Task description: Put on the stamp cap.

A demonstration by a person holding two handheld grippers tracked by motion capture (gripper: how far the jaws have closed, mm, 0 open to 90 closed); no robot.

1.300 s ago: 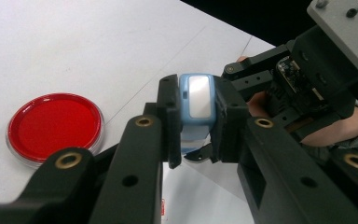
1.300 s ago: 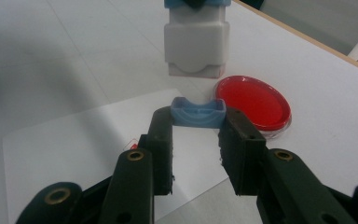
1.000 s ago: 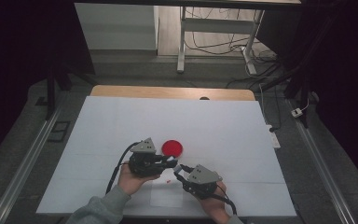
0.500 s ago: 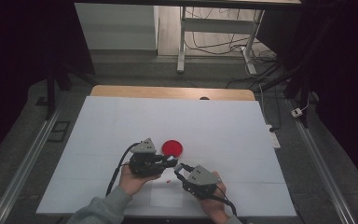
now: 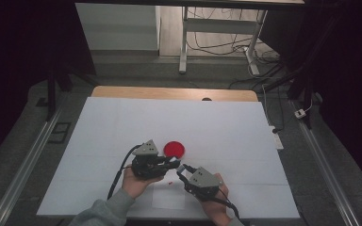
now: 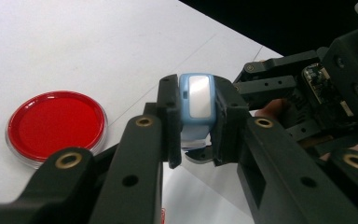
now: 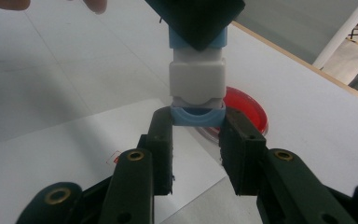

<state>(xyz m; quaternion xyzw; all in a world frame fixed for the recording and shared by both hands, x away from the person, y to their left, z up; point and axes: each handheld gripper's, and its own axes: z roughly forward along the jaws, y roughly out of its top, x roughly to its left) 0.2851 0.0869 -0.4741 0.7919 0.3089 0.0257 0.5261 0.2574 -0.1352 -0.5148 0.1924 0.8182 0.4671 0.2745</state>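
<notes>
A small blue-and-white object point(image 6: 196, 100) is held above the white table point(image 5: 122, 122), near its front edge. My left gripper point(image 6: 196, 119) is shut on its blue end with the pale grey face. From the opposite side my right gripper point(image 7: 197, 122) is shut on the blue piece point(image 7: 197, 116) below the white block point(image 7: 196, 81). In the high view the left gripper point(image 5: 174, 163) and the right gripper point(image 5: 183, 168) meet tip to tip. A round red dish point(image 5: 174, 149) lies flat on the table just behind them, also in the left gripper view as the red dish point(image 6: 56, 126).
A sheet of paper point(image 5: 167, 197) with a small red mark point(image 5: 168, 182) lies under the hands. The table's wooden back edge point(image 5: 169, 93) runs across the far side. A white power strip point(image 5: 277, 140) lies off the right edge, and metal rails point(image 5: 23, 165) flank the table.
</notes>
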